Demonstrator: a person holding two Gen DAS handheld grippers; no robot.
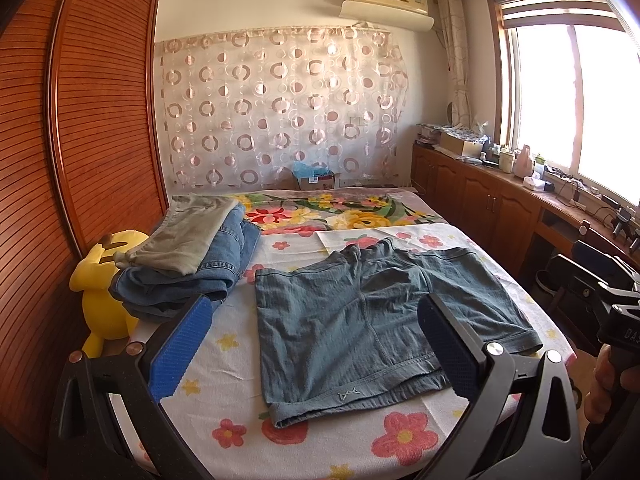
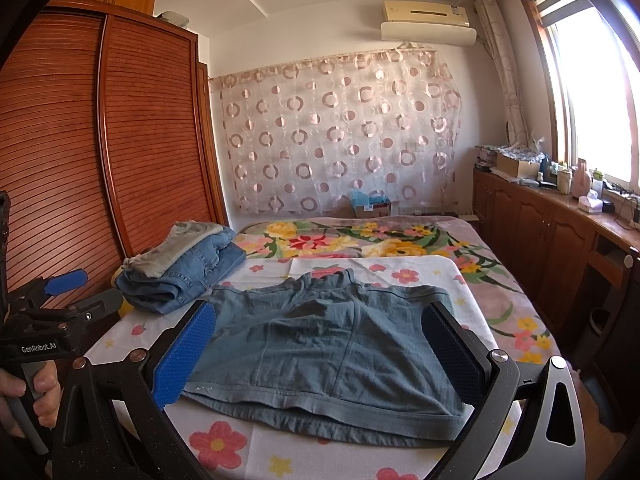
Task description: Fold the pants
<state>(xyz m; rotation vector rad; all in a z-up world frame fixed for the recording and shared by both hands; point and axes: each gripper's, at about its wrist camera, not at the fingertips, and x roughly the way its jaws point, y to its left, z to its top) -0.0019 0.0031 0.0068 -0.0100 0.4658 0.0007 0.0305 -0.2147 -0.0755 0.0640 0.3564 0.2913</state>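
Teal shorts (image 1: pixel 360 320) lie spread flat on the flower-print sheet (image 1: pixel 224 412) at the near end of the bed, waistband toward the far wall, both leg hems toward the cameras. Left claw (image 1: pixel 312 356) hovers over the near edge, released, blue pads wide apart, nothing between them. Right claw (image 2: pixel 320 354) likewise released, fingers framing the shorts from either side; whether either pad touches cloth is hard to tell from these angles. A stack of folded clothes (image 1: pixel 192 256), grey-green piece on top of denim, sits at the left of the bed beside the shorts. Yellow plush toy (image 1: pixel 106 300) wedged between stack and wooden wardrobe (image 1: pixel 80 120).
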